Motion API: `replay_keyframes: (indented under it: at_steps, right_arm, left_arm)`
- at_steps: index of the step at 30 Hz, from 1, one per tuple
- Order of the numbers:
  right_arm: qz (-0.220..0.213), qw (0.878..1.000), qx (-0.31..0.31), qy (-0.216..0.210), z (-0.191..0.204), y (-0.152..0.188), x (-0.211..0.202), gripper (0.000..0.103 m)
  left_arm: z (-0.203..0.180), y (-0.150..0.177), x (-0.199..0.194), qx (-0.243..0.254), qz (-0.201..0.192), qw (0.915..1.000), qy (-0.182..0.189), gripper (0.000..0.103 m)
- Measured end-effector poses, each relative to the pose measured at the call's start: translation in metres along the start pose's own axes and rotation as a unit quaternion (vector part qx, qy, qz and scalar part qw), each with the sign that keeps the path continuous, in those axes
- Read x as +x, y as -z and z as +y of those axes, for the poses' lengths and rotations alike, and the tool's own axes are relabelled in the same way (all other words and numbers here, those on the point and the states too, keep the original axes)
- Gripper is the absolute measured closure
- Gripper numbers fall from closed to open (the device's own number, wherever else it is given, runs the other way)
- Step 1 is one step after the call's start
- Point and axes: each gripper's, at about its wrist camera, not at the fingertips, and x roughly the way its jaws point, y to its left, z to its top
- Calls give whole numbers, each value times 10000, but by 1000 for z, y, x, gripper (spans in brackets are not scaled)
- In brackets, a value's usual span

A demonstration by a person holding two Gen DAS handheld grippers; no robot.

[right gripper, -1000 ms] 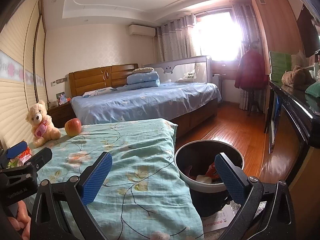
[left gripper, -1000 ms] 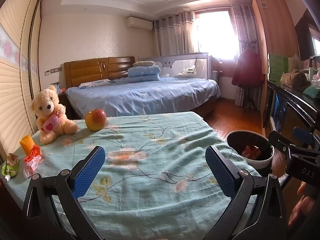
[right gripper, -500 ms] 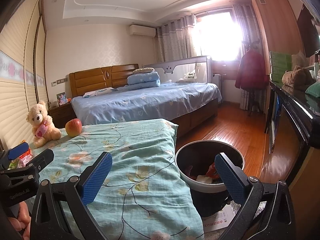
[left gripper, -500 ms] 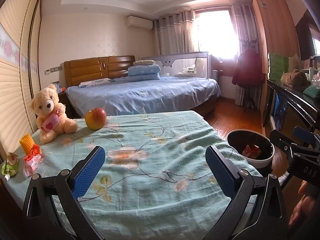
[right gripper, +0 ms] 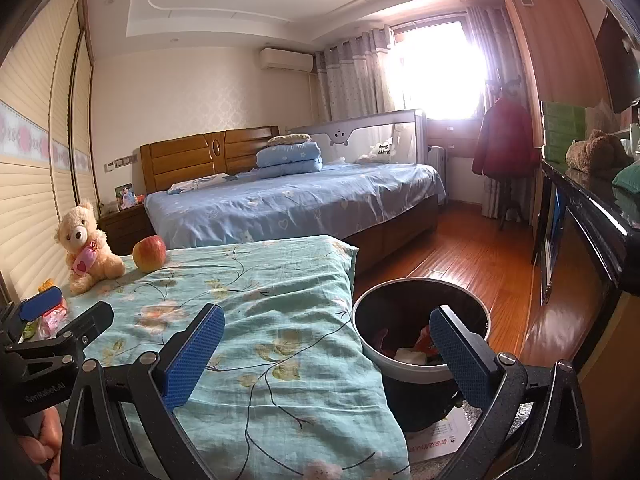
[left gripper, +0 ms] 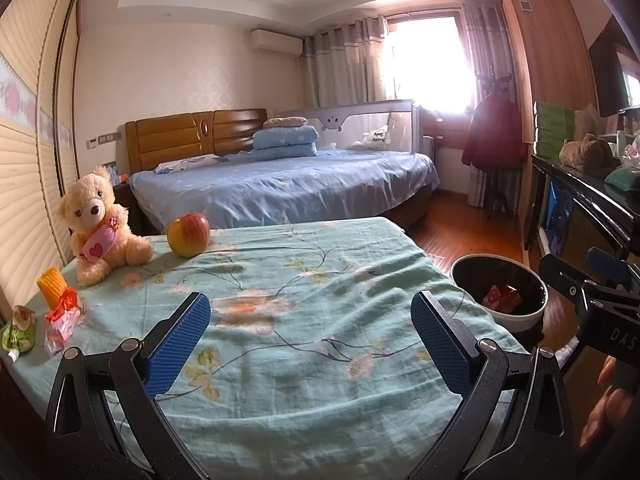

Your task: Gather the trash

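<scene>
Hovering left gripper (left gripper: pixel 310 344) spread, cloth (left gripper: pixel 320 300) bare, bin (left gripper: pixel 500 300) past edge

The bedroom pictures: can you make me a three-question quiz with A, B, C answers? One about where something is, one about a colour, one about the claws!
1. Where is the apple?
A. in the bin
B. beside the teddy bear on the flowery cloth
C. on the floor

2. What colour is the heart on the bear's pink pouch?
A. red
B. green
C. black

3. How are the left claw and right claw?
A. both open, empty
B. both shut
C. one holding the apple

Answers: B, it sits right of the bear; A, the heart is red; A, both have wide, empty gaps.
</scene>
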Motion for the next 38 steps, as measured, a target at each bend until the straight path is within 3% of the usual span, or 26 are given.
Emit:
replay_keyframes:
  at_steps: [26, 38]
  right_arm:
    - [60, 10000, 49, -46, -4, -4, 0, 0]
    - [272, 9995, 101, -122, -2, -4, 19, 0]
  left_arm:
    - [-2, 2, 7, 19, 102, 9999, 18, 0]
    - [6, 4, 23, -67, 304, 9995, 41, 0]
